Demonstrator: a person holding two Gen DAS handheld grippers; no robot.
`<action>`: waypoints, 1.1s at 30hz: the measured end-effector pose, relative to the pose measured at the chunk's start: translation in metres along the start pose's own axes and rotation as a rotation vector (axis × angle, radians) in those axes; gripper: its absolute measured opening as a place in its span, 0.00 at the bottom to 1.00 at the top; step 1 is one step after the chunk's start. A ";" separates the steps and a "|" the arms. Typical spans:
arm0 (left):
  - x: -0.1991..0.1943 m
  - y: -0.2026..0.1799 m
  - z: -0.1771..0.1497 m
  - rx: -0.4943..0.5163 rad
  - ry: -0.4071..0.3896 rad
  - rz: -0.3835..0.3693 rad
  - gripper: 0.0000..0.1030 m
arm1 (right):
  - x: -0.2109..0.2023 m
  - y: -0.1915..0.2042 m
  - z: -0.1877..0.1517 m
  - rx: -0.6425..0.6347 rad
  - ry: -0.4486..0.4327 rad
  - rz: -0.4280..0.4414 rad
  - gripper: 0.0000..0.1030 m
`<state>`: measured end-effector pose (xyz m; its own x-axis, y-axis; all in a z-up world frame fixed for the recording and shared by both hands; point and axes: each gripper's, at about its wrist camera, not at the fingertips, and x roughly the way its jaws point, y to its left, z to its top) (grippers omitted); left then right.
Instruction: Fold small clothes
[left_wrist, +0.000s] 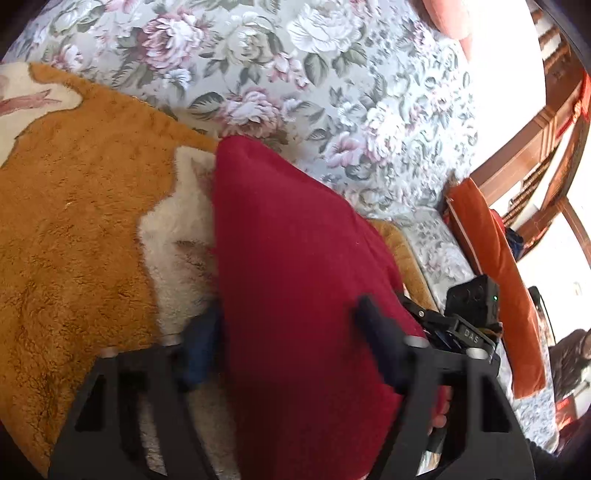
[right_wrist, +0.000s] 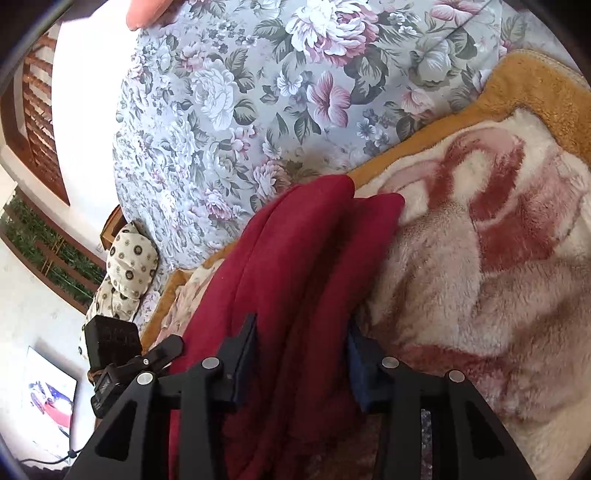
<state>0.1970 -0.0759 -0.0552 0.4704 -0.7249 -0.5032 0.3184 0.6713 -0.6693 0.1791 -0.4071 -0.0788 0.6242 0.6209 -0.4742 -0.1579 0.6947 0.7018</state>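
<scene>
Red garment, soft knit or fleece, lies bunched on a plush blanket spread over the bed. Left gripper: cloth sits between its two fingers, one finger on each side of the red bulk; whether the pads actually press it, cannot tell. Right gripper: same picture, fingers straddling a folded ridge of the garment; grip not certain either.

Left view only: blanket shows orange with a cream patch, an orange cushion standing at the bed's edge beyond the other gripper, wooden window frames further off.

Right view only: garment reads as two long folds side by side, blanket shows cream with dusty red swirls, and a cream patterned cloth hangs off the bed's far side.

Beyond, in both views: floral bedspread.
</scene>
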 end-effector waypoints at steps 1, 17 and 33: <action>-0.001 0.002 0.001 -0.011 -0.004 -0.008 0.49 | 0.000 0.000 0.000 0.001 0.000 -0.002 0.39; -0.080 0.033 0.031 0.005 -0.052 0.208 0.45 | 0.070 0.077 -0.007 -0.040 0.013 -0.001 0.32; -0.134 -0.006 -0.024 0.198 -0.300 0.260 0.59 | 0.007 0.187 -0.052 -0.599 -0.042 -0.193 0.41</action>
<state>0.1126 0.0141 0.0033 0.7647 -0.4702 -0.4407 0.2950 0.8634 -0.4092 0.1135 -0.2539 0.0217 0.7116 0.4579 -0.5329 -0.4329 0.8831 0.1807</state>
